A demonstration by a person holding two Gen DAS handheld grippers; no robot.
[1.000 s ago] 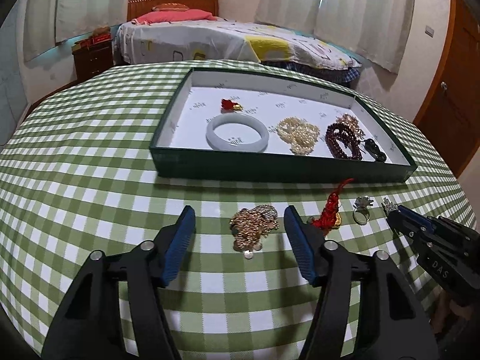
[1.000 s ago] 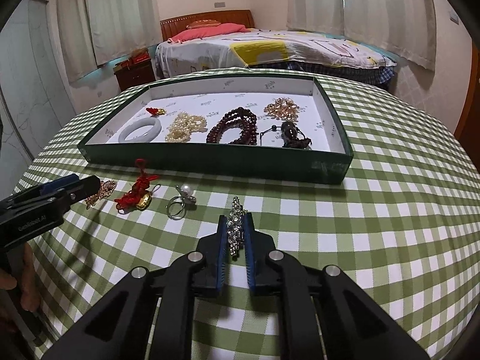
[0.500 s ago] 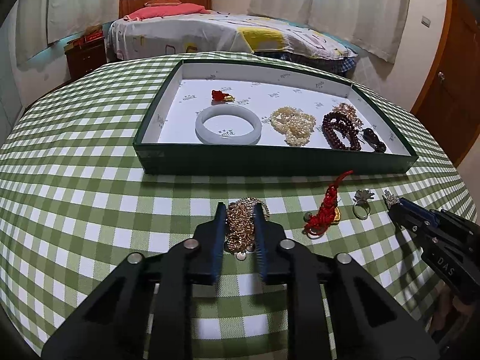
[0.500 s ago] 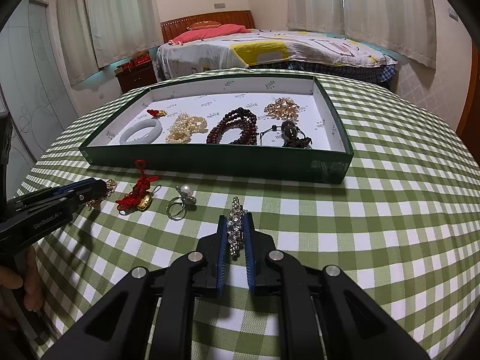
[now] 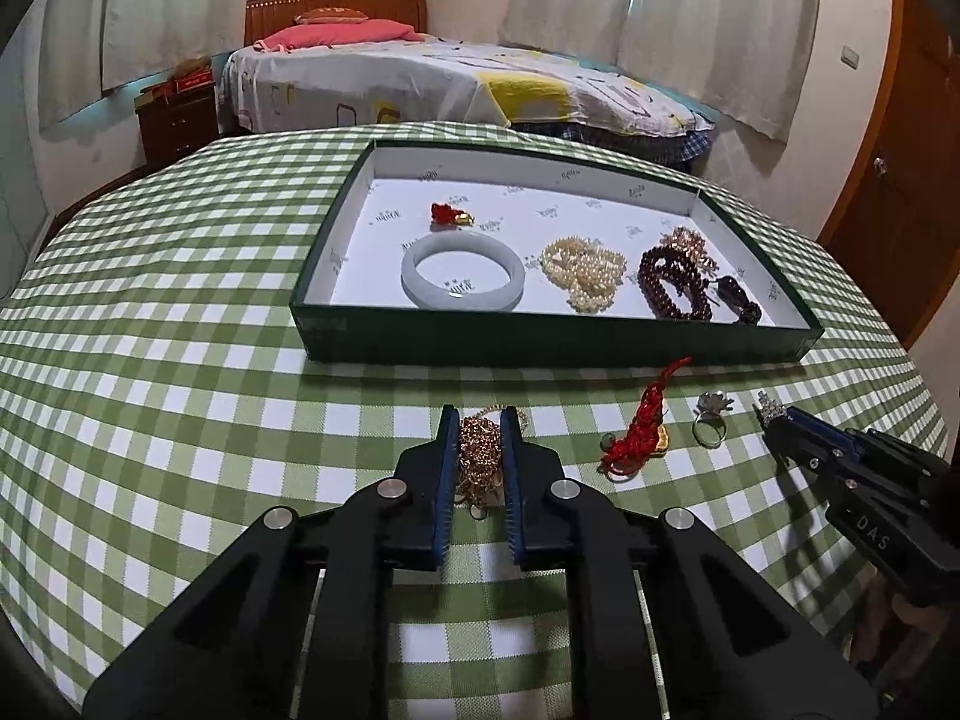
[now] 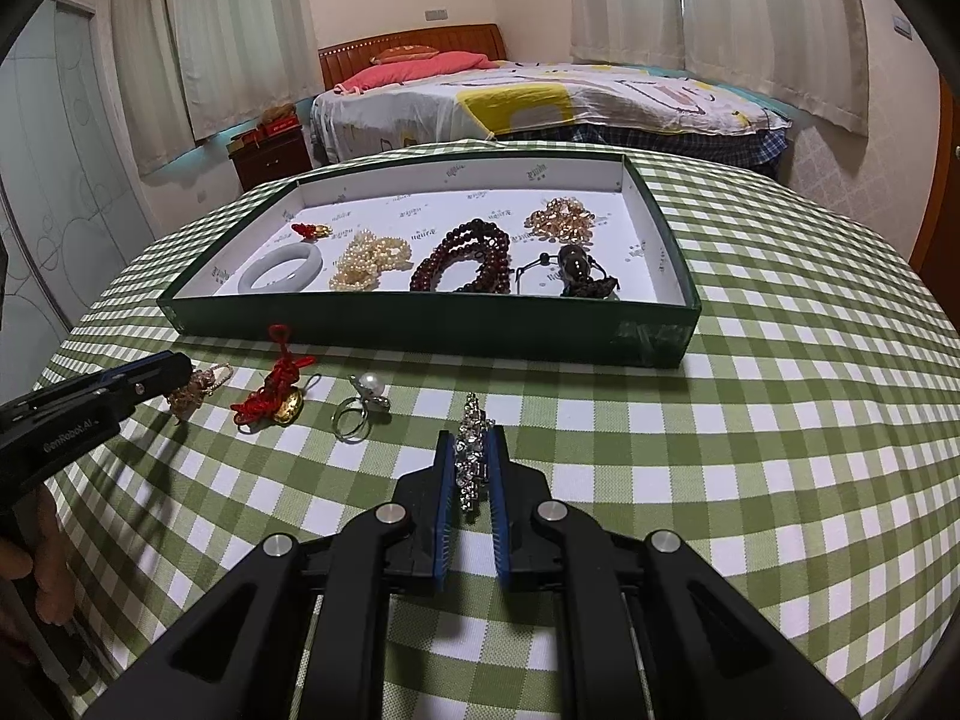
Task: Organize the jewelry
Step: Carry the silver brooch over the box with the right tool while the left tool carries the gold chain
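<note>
**Two grippers, each closed on one piece, in front of the green tray**

The table is covered with a green and white checked cloth. Behind it is a bedroom: a bed with a wooden headboard and a pink pillow, pale curtains, a dark nightstand at the far left and a brown door at the right.

The left gripper has just been closing, and its blue pads now pinch a gold chain bracelet that is bunched between them and touches the cloth. The right gripper is pressed together on a silver rhinestone piece, whose far end sticks out past the fingertips.

The left wrist view shows the door and the right gripper coming in from the right edge. The right wrist view shows a frosted glass panel at the left and part of a hand on the left gripper's handle; it also shows the ring's pearl clearly.

On the cloth between the two grippers lie two loose pieces: one red knot charm with a gold pendant and one ring.

There is one tray, dark green with a white inside, just beyond them. In it I count six pieces: one small red charm, one pale bangle, one pearl strand, one dark red bead strand, one light gold bead cluster and one dark pendant on a cord.
</note>
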